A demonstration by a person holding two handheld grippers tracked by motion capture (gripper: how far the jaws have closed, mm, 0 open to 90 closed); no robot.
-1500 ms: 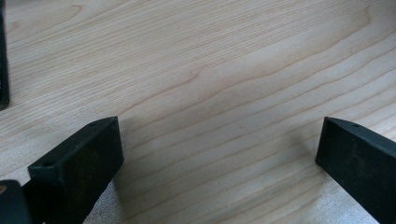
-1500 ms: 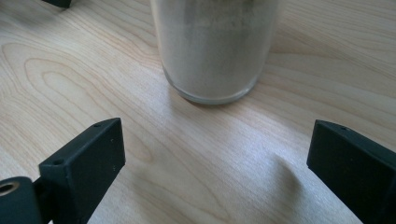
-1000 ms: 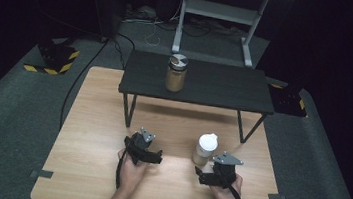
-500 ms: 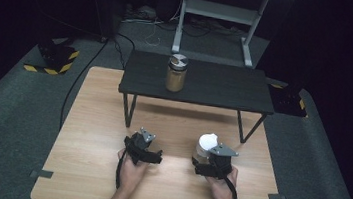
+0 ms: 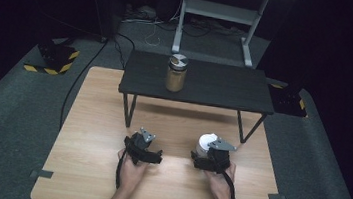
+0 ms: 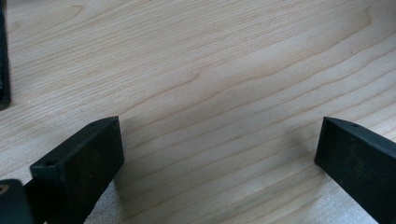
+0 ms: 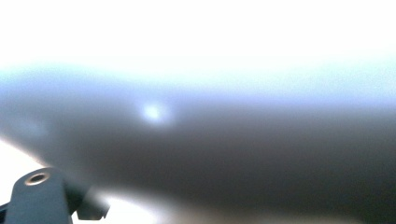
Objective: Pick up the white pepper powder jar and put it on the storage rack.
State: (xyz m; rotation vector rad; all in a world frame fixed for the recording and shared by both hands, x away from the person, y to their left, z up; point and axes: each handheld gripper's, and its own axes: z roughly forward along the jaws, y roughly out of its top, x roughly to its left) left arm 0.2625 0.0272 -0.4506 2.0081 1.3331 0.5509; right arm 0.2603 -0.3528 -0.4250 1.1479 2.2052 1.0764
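Left hand: we see it low on the wooden table (image 5: 91, 120) at about 7 o'clock, forearm entering from the bottom edge.
Left gripper (image 5: 143, 145): jaws wide apart over bare wood, holding nothing.
Right gripper (image 5: 211, 151): at 5 o'clock; its jaws have just been closing around the white container (image 5: 205, 142), which seems to stand between them, though their contact is hidden.
Writing: none we can read.

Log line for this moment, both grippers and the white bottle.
left gripper: open, over bare wooden table | right gripper: jaws closing around white bottle, grip unconfirmed | jar: on black shelf
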